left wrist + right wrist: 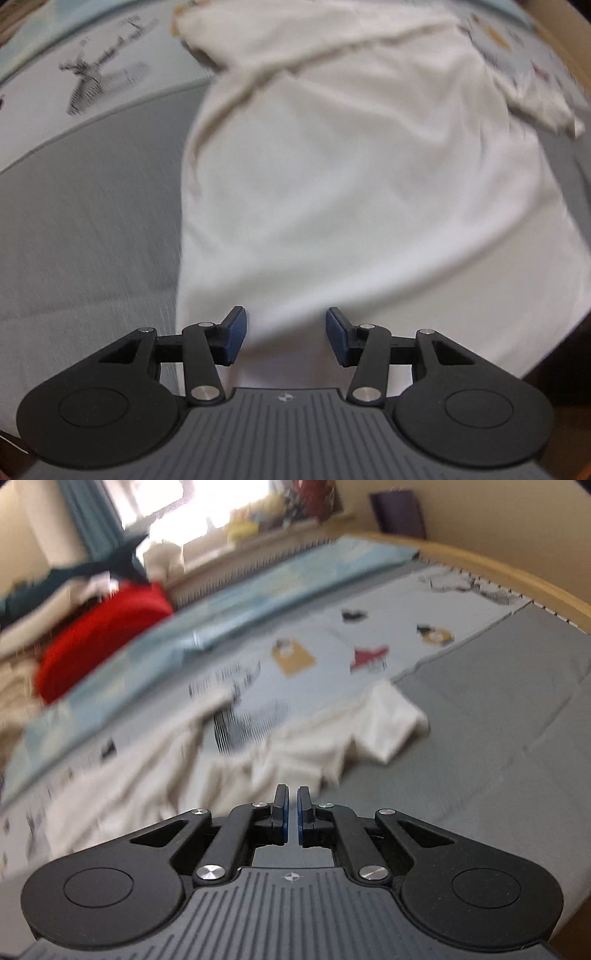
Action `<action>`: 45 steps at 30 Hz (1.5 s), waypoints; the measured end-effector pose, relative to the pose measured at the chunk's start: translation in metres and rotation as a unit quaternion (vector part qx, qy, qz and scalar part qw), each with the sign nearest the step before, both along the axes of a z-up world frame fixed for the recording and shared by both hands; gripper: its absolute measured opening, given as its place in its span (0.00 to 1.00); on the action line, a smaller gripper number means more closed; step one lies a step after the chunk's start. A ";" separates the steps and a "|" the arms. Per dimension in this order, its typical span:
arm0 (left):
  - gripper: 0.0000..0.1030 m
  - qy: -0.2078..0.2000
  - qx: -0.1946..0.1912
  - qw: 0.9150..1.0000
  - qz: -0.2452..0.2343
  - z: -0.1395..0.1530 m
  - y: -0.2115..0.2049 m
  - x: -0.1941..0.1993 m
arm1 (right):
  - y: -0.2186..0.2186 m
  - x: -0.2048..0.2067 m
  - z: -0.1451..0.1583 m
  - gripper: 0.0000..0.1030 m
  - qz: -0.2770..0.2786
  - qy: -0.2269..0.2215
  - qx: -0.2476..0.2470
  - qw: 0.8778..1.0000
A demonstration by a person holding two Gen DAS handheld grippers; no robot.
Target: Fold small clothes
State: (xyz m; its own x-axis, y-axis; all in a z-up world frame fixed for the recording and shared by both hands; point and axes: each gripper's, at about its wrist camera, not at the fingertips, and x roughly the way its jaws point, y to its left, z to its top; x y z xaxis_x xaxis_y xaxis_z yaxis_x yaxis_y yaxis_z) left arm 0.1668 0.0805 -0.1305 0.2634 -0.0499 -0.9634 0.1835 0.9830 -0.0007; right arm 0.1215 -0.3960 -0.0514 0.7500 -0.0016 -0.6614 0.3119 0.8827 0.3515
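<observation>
Grey bedspread [85, 229]: we see it bare at the far left, printed sheet [96, 74] beyond it.
White garment [351, 177]: it lies spread flat across the bedspread — sleeves toward the far edge.
Left gripper [286, 338]: we find its blue pads parted over the garment's near hem, nothing pinched.
Right gripper [291, 818]: its jaws are nearly together and empty, above the bedspread — the garment's rumpled sleeve [388, 720] just ahead.
Red cushion [99, 642]: it sits far left in the right wrist view.

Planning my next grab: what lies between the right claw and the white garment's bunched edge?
Only bare grey bedcover lies between the shut right claw and the white garment, per the right wrist view.
</observation>
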 end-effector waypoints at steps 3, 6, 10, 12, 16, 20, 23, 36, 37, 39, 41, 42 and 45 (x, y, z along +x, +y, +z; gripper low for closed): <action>0.51 -0.012 -0.012 1.000 0.026 0.008 0.004 0.013 | -0.012 0.032 -0.002 0.04 -0.010 -0.010 0.030 0.999; 0.51 -0.008 -0.016 0.999 0.033 0.010 0.004 0.023 | -0.025 0.074 -0.016 0.21 -0.023 0.002 0.063 0.998; 0.51 -0.005 -0.015 0.999 0.032 0.006 0.003 0.026 | -0.032 0.116 -0.046 0.40 -0.046 0.030 0.080 0.995; 0.51 -0.002 -0.009 0.999 0.034 0.005 0.004 0.024 | -0.039 0.132 -0.063 0.42 -0.073 0.038 0.090 0.993; 0.51 -0.002 -0.004 0.999 0.038 0.009 0.006 0.028 | -0.053 0.159 -0.094 0.42 -0.112 0.072 0.115 0.984; 0.51 -0.007 0.005 0.999 0.045 0.010 0.000 0.038 | -0.053 0.185 -0.098 0.36 -0.124 0.088 0.065 0.986; 0.51 -0.013 0.015 0.999 0.045 0.011 -0.008 0.047 | -0.046 0.199 -0.096 0.00 -0.131 0.122 -0.011 0.984; 0.51 -0.026 0.011 0.999 0.044 0.014 -0.035 0.061 | -0.138 0.124 0.001 0.00 -0.231 -0.213 -0.050 0.948; 0.51 -0.026 0.011 0.999 0.043 0.013 -0.036 0.060 | -0.151 0.114 -0.002 0.00 -0.252 -0.220 -0.055 0.941; 0.51 -0.026 0.010 0.999 0.041 0.014 -0.037 0.060 | -0.182 0.105 -0.022 0.00 -0.294 -0.184 -0.057 0.936; 0.51 -0.025 0.009 0.999 0.040 0.013 -0.037 0.060 | -0.214 0.104 -0.061 0.00 -0.329 -0.080 -0.030 0.941; 0.51 -0.025 0.008 0.999 0.041 0.013 -0.037 0.060 | -0.226 0.098 -0.080 0.00 -0.342 -0.052 -0.002 0.938; 0.51 -0.026 0.004 0.999 0.042 0.014 -0.036 0.061 | -0.242 0.085 -0.111 0.00 -0.364 -0.003 0.007 0.931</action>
State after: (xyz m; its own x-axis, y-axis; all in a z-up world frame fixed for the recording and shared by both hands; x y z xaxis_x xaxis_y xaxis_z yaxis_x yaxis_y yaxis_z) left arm 0.2281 0.0445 -0.1168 0.3155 -0.0180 -0.9487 0.0999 0.9949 0.0143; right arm 0.2061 -0.6376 -0.1626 0.5569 -0.5036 -0.6605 0.8243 0.4329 0.3649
